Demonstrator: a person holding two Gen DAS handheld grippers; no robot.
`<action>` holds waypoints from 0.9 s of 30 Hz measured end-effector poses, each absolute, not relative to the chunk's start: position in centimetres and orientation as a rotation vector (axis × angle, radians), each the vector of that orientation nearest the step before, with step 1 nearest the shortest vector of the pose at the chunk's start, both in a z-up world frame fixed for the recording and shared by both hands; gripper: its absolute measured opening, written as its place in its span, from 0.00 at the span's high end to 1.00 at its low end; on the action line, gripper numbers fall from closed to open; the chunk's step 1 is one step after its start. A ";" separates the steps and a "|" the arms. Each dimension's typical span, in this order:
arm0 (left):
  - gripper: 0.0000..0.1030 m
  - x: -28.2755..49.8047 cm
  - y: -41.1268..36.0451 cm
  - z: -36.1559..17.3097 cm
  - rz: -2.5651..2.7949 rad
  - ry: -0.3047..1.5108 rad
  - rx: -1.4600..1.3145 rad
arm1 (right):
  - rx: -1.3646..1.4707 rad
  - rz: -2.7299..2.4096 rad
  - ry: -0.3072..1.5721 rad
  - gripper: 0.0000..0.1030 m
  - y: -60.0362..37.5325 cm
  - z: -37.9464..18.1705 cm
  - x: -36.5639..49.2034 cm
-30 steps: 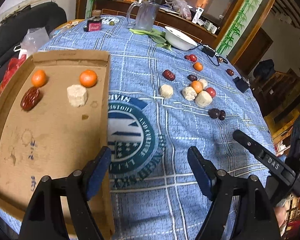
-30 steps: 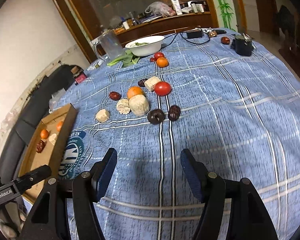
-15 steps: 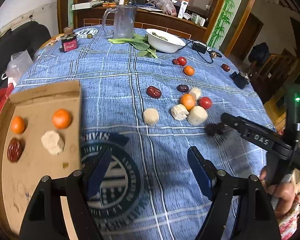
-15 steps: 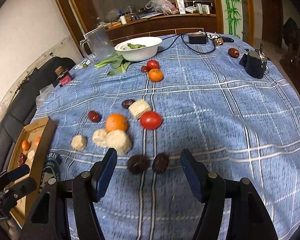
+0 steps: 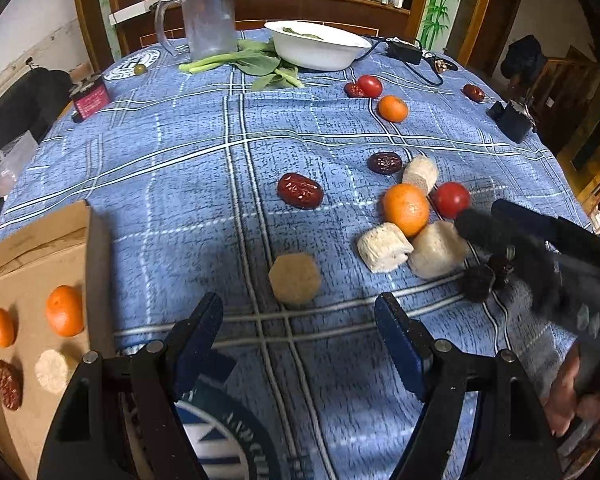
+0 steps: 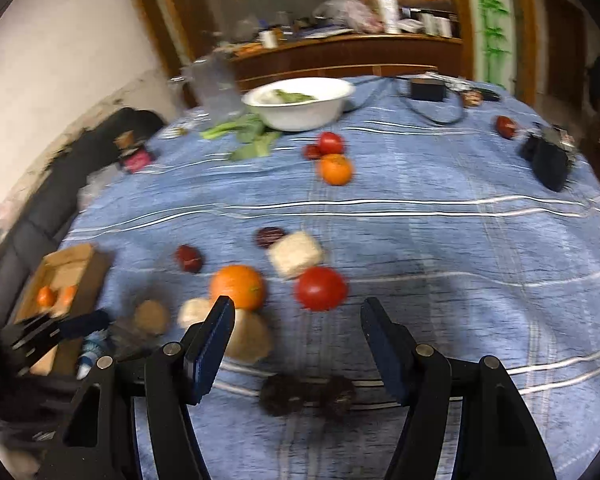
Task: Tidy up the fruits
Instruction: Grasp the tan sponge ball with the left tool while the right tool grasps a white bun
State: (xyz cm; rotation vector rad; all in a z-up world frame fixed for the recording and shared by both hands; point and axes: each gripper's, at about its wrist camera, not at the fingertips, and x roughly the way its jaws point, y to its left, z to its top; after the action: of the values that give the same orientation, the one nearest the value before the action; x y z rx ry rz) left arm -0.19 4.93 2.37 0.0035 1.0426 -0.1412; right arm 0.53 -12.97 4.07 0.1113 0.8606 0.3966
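Note:
My left gripper (image 5: 298, 320) is open and empty just short of a tan hexagonal cake (image 5: 295, 278) on the blue cloth. My right gripper (image 6: 298, 324) is open and empty over two dark dates (image 6: 306, 394), with a red tomato (image 6: 321, 288) and an orange (image 6: 238, 287) just ahead. It also shows in the left wrist view (image 5: 500, 220), blurred, above the dark dates (image 5: 478, 282). A cardboard tray (image 5: 96, 248) at the left holds two oranges (image 5: 64, 316), a pale cake and a red date.
More fruit lies farther back: a red date (image 5: 300, 196), a dark date (image 5: 385, 163), pale cakes (image 5: 384, 246), an orange (image 5: 393, 109) and a tomato (image 5: 370, 86). A white bowl (image 5: 320, 46), greens, a glass jug (image 5: 208, 20) and a black box (image 5: 510, 120) stand at the far side.
Both grippers have moved forward over the table toward the fruit cluster. The right gripper now hangs over the dark dates; the tray has slid to the left wrist view's edge.

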 end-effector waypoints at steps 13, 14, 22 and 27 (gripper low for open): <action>0.73 0.5 4.2 1.4 -0.137 0.993 0.070 | 0.103 0.481 0.926 0.60 -10.6 1.7 0.6; 0.73 0.5 4.4 1.5 -0.141 0.993 0.057 | 0.091 0.480 0.922 0.62 -10.3 1.8 0.5; 0.73 -0.4 4.8 2.3 -0.132 0.977 0.023 | 0.046 0.455 0.893 0.63 -9.8 1.9 -0.1; 0.73 -2.4 5.3 3.7 -0.125 0.945 0.006 | 0.025 0.426 0.891 0.63 -9.7 2.2 -0.6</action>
State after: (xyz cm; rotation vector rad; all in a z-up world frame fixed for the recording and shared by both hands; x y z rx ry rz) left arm -2.42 5.25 3.70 0.0056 0.9455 -0.1254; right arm -0.65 -9.72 2.18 0.0246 0.8909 0.4261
